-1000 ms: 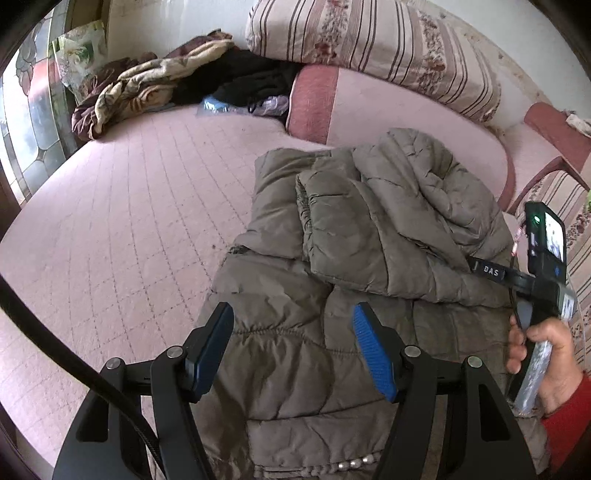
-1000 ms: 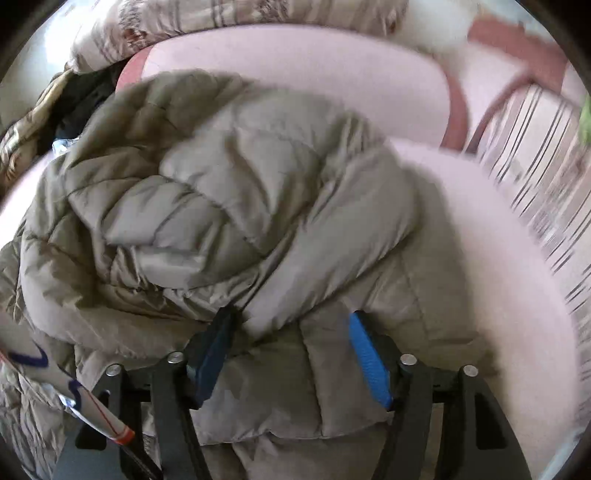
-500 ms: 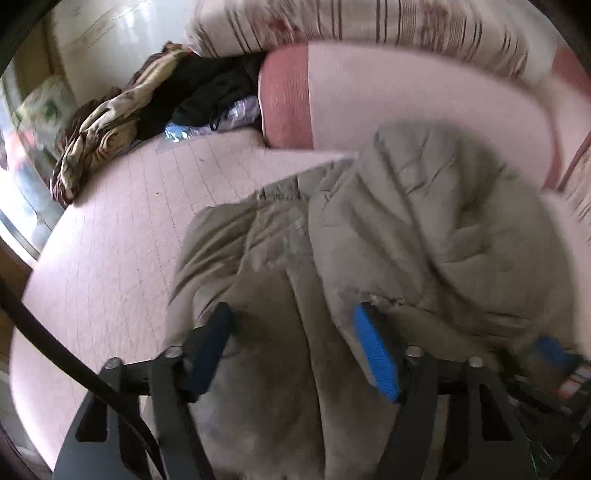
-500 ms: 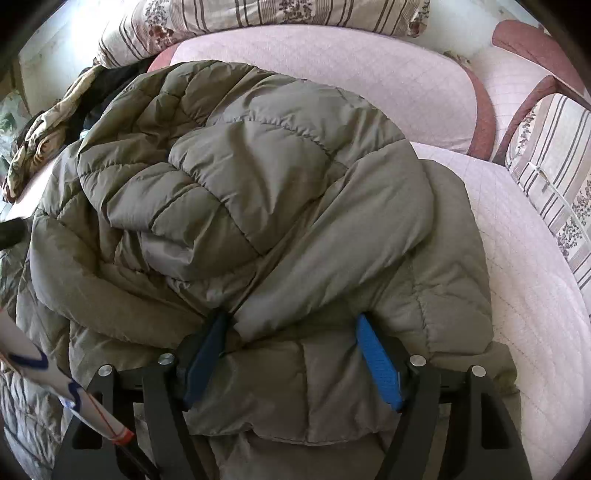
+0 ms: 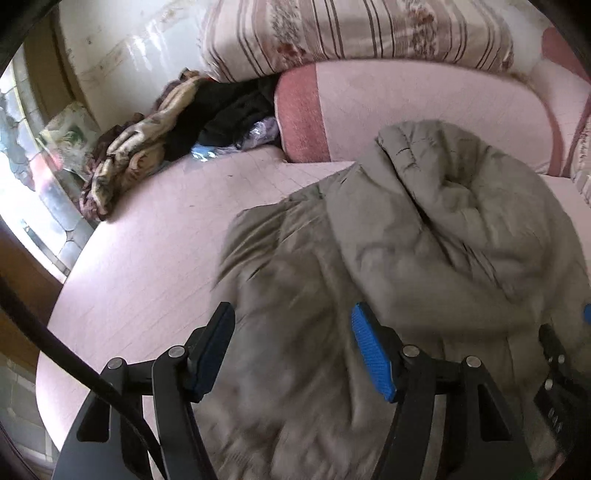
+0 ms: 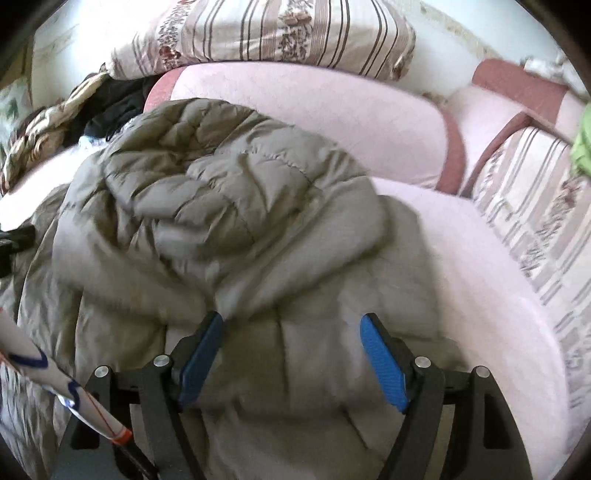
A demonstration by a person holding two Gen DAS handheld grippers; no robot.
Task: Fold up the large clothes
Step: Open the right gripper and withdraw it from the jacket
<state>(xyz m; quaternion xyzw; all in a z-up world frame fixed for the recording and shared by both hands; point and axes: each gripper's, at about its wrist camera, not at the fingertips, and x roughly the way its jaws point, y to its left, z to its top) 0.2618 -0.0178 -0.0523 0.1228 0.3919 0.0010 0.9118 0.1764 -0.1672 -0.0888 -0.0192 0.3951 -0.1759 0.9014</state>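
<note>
A large olive-grey puffer jacket (image 5: 424, 236) lies bunched on a pink quilted bed (image 5: 166, 229), its upper part folded over the lower part. My left gripper (image 5: 291, 347) is open and empty, low over the jacket's left side. My right gripper (image 6: 291, 354) is open and empty, low over the jacket's (image 6: 229, 206) lower right part, its fingers on either side of a quilted panel. The right gripper's body (image 5: 561, 373) shows at the right edge of the left wrist view.
A pink bolster (image 6: 332, 114) and a striped floral pillow (image 5: 351, 33) lie behind the jacket. A heap of other clothes (image 5: 155, 140) sits at the back left by a window (image 5: 22, 192). A striped cushion (image 6: 535, 206) borders the bed at right.
Both grippers have moved forward and lower over the jacket, which now fills more of each view. Both stay open. The hand on the right gripper is out of the left view.
</note>
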